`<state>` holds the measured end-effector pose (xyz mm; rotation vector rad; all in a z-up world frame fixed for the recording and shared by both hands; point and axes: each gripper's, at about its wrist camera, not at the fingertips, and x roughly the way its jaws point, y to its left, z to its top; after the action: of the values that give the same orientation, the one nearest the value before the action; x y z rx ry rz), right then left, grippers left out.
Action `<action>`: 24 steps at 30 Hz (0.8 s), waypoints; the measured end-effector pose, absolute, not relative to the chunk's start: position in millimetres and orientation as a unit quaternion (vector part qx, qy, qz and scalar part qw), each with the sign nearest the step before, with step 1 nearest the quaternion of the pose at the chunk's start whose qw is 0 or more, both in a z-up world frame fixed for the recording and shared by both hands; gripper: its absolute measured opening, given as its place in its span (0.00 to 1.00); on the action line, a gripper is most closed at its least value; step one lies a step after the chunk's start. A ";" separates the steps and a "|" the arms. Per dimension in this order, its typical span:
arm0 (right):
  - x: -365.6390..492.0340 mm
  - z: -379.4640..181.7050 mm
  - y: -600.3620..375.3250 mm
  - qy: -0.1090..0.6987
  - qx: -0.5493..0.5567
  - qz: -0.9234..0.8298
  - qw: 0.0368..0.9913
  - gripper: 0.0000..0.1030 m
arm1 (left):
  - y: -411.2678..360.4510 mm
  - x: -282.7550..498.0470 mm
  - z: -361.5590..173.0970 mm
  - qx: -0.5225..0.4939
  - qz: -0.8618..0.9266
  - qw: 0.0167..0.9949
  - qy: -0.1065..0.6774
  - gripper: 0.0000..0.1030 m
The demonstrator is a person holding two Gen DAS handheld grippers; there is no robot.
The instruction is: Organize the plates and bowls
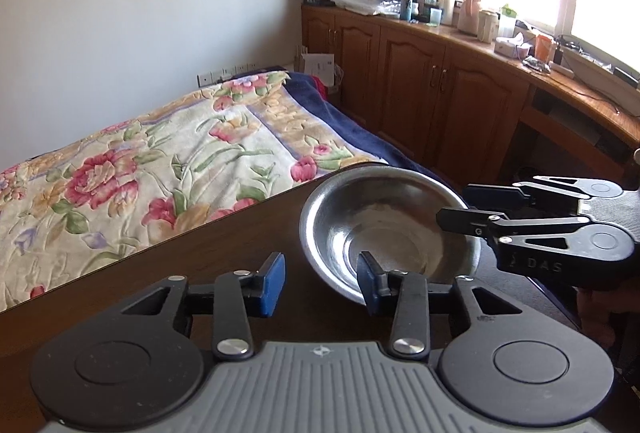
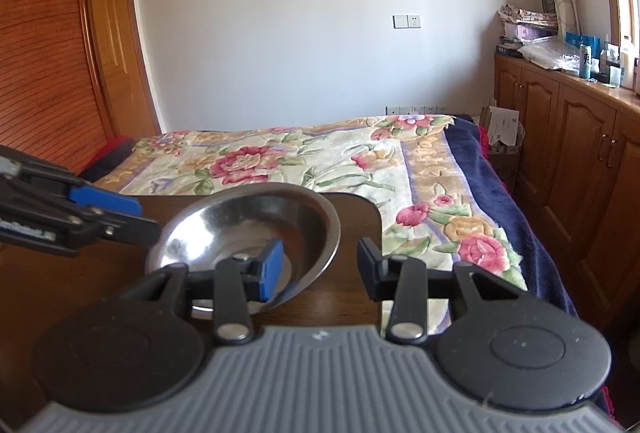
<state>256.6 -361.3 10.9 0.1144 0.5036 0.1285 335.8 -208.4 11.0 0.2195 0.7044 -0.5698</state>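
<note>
The right gripper (image 1: pixel 456 207) body reads "DAS".

A metal bowl (image 1: pixel 390 229) is set on the table (image 1: pixel 224 253) near its far corner, close to the edge facing the bed (image 1: pixel 168 161). The bowl is flanked by the left gripper (image 1: pixel 320 283) and right gripper (image 2: pixel 320 267), one at each side. Cabinets (image 1: pixel 420 89) are lined up along the wall right of the bed.

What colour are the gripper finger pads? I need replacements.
Blue pads on the left gripper, clearest in the left wrist view.
</note>
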 end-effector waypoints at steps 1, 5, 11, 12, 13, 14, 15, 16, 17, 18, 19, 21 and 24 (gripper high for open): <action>256.9 10.7 -361.5 0.249 0.057 0.066 0.965 0.42 | -209.8 338.1 9.6 0.106 -0.275 0.893 0.341 0.41; 259.0 9.5 -362.0 0.252 0.060 0.071 0.963 0.42 | -214.3 343.4 4.7 0.110 -0.275 0.890 0.347 0.40; 260.2 7.2 -363.0 0.259 0.068 0.075 0.961 0.42 | -217.3 350.7 0.1 0.110 -0.275 0.886 0.357 0.30; 260.5 7.1 -362.5 0.260 0.069 0.076 0.960 0.42 | -217.3 352.8 -0.4 0.106 -0.274 0.885 0.361 0.23; 260.5 6.8 -362.3 0.261 0.070 0.076 0.960 0.42 | -216.5 354.9 -0.8 0.101 -0.273 0.884 0.365 0.22; 260.2 6.6 -362.3 0.262 0.071 0.077 0.959 0.41 | -215.5 356.5 -0.8 0.096 -0.272 0.885 0.367 0.21; 260.1 6.5 -362.4 0.262 0.072 0.078 0.959 0.41 | -215.9 357.6 -0.9 0.093 -0.271 0.884 0.368 0.20; 260.1 6.7 -362.5 0.262 0.074 0.079 0.959 0.41 | -216.0 358.2 -1.1 0.093 -0.271 0.884 0.369 0.20; 259.6 6.9 -362.5 0.263 0.076 0.080 0.958 0.41 | -216.0 358.6 -1.3 0.094 -0.271 0.884 0.370 0.20; 258.8 6.9 -362.6 0.263 0.078 0.082 0.958 0.41 | -216.3 358.8 -1.4 0.094 -0.271 0.884 0.370 0.20; 258.0 6.6 -362.1 0.264 0.078 0.083 0.958 0.41 | -216.4 359.2 -1.5 0.093 -0.271 0.884 0.370 0.20; 257.4 6.1 -361.4 0.266 0.078 0.083 0.957 0.41 | -216.5 359.3 -2.0 0.092 -0.271 0.883 0.372 0.20; 256.7 5.0 -359.9 0.269 0.080 0.084 0.956 0.36 | -218.0 361.2 -2.6 0.091 -0.272 0.881 0.376 0.19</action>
<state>256.7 -359.9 5.0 0.1615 0.5450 0.1708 361.2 -218.0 -2.6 0.1886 0.7831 -0.5677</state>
